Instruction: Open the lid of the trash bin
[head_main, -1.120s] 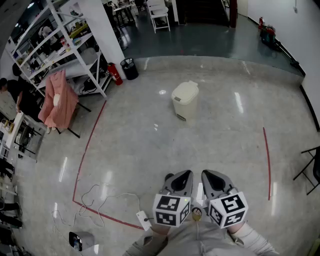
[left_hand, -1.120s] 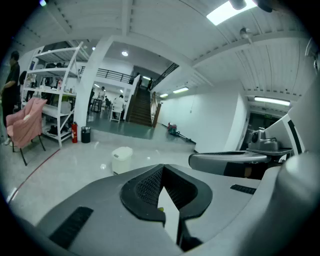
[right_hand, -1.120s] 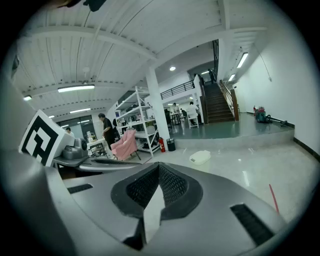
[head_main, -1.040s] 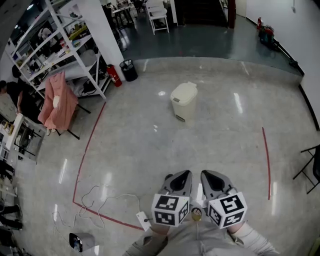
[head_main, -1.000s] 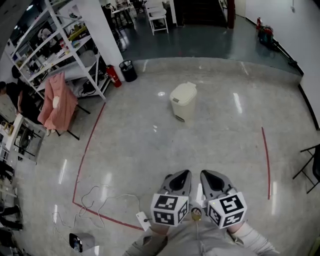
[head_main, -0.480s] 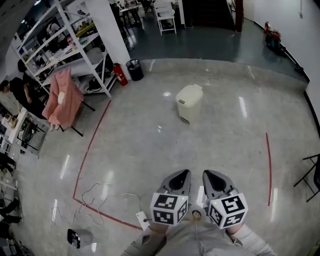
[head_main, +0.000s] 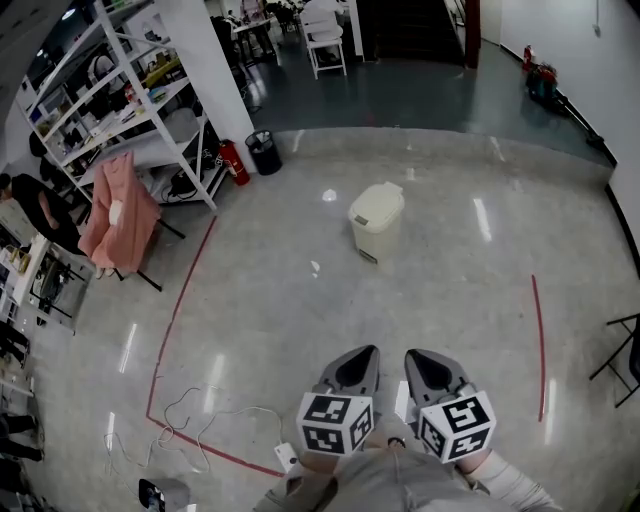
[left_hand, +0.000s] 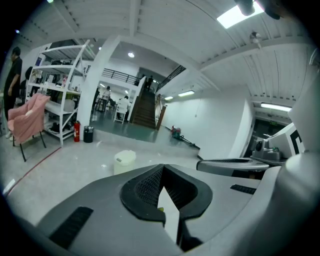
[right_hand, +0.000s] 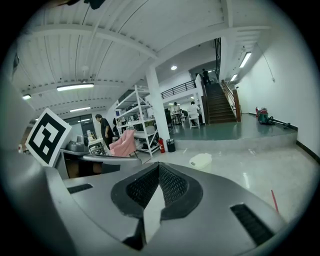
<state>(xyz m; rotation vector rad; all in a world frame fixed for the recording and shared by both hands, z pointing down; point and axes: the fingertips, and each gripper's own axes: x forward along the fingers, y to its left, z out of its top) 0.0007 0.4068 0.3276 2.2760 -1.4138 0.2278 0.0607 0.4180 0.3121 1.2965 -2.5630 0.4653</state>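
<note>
The trash bin (head_main: 376, 222) stands far off on the floor (head_main: 280, 310), lid (head_main: 378, 201) shut. The left gripper (head_main: 360, 358) and right gripper (head_main: 420, 360) have closed, empty fingers. Nothing is done yet.

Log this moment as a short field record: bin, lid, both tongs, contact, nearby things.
trash bin: cream, upright on the grey floor, ahead of the person
lid: closed on the bin
left tongs: jaws together, nothing between them
right tongs: jaws together, nothing between them
contact: none; both tongs are held close to the body, well short of the bin
nearby: black waste basket, red fire extinguisher, white shelving
</note>
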